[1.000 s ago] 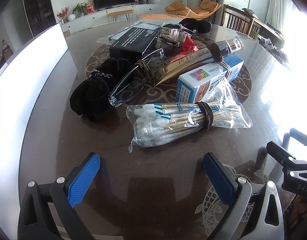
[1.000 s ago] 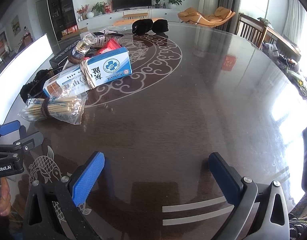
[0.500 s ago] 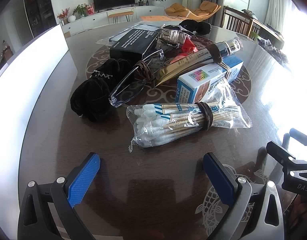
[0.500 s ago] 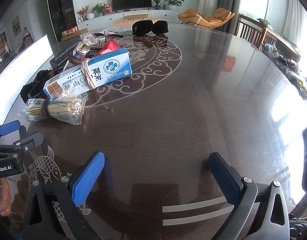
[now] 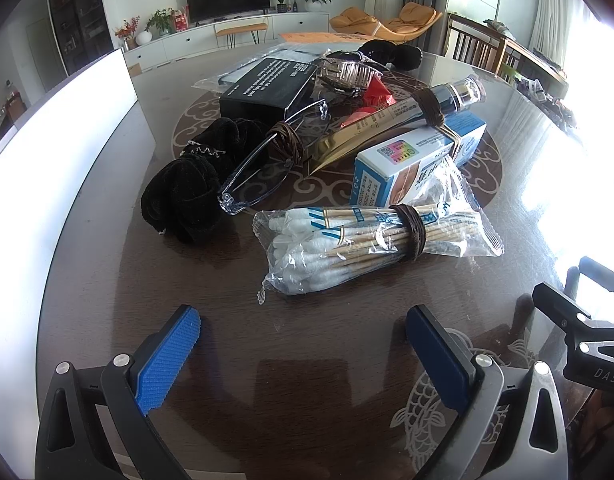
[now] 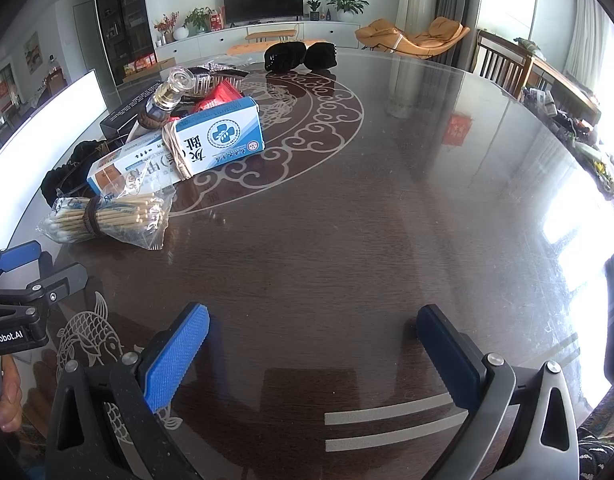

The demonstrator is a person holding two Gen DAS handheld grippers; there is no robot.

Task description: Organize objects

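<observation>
Both sets of jaws stand wide and empty above the tabletop [image 6: 387,208]; the left gripper [image 5: 303,344] faces the cotton swab bag [image 5: 371,246] just ahead, likely first pick, while the right gripper [image 6: 313,344] has the pile off to its left

At the right edge of my left wrist view, the black body of my right gripper [image 5: 595,364] carries the letters "DAS". At the left edge of my right wrist view, my left gripper [image 6: 11,320] reads "enRobot.AI", its start cut off. The blue-and-white cardboard box [image 6: 211,140] left of centre shows large characters "灰趾" beside a round cross emblem. White print on the black box [image 5: 267,84] is too small to read.
</observation>
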